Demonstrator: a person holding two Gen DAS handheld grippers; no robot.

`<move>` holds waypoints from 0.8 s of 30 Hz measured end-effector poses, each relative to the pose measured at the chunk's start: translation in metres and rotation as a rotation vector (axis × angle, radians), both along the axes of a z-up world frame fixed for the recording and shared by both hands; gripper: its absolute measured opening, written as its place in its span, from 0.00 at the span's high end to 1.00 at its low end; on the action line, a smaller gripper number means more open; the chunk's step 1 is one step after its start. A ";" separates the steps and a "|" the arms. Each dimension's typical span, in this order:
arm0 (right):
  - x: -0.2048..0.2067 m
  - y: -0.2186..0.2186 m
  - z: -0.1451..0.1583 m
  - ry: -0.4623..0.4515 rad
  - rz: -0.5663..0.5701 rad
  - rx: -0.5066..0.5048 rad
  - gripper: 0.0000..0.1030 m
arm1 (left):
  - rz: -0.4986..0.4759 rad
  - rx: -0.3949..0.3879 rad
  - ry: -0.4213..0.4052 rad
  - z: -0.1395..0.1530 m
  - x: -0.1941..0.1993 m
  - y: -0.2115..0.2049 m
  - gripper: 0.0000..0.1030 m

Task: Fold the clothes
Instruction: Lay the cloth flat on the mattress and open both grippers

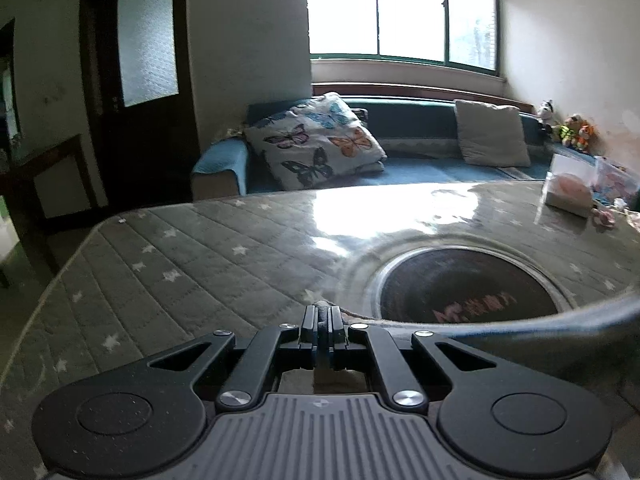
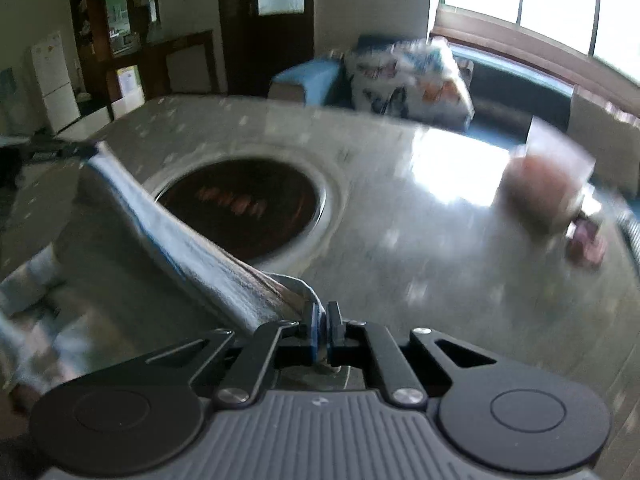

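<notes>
A grey-blue garment is held between both grippers above the table. In the left wrist view my left gripper (image 1: 322, 316) is shut on a corner of the garment (image 1: 552, 320), whose edge stretches away to the right. In the right wrist view my right gripper (image 2: 322, 320) is shut on another corner of the garment (image 2: 168, 236), which stretches taut up and to the left. The rest of the cloth hangs below and to the left, blurred.
The table (image 1: 180, 256) has a grey quilted star cover under a glossy sheet, with a round dark inset (image 1: 464, 284) in its middle. A clear box (image 1: 572, 188) and small items stand at the far right. A sofa with cushions (image 1: 316, 140) lies beyond.
</notes>
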State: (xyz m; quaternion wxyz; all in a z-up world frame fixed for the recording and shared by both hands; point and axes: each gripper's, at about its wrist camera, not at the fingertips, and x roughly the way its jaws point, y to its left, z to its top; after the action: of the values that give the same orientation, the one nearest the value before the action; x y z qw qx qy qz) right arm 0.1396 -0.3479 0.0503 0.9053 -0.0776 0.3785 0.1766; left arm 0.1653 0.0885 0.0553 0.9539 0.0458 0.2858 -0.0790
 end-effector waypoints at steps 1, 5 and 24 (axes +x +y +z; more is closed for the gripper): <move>0.008 0.003 0.005 -0.025 -0.005 -0.009 0.97 | 0.007 0.006 -0.004 0.001 0.005 0.000 0.96; 0.049 0.016 0.022 -0.104 -0.022 -0.037 0.97 | 0.031 0.034 -0.010 0.001 0.026 0.002 0.97; 0.227 0.061 -0.037 -0.129 -0.100 -0.102 0.98 | 0.191 0.093 0.055 -0.040 0.171 0.020 0.98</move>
State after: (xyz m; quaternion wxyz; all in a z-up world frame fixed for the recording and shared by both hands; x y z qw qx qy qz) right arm 0.3664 -0.2867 0.0137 0.9302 -0.1157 0.3315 0.1067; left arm 0.3359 0.1083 0.0156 0.9457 0.0601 0.3185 0.0245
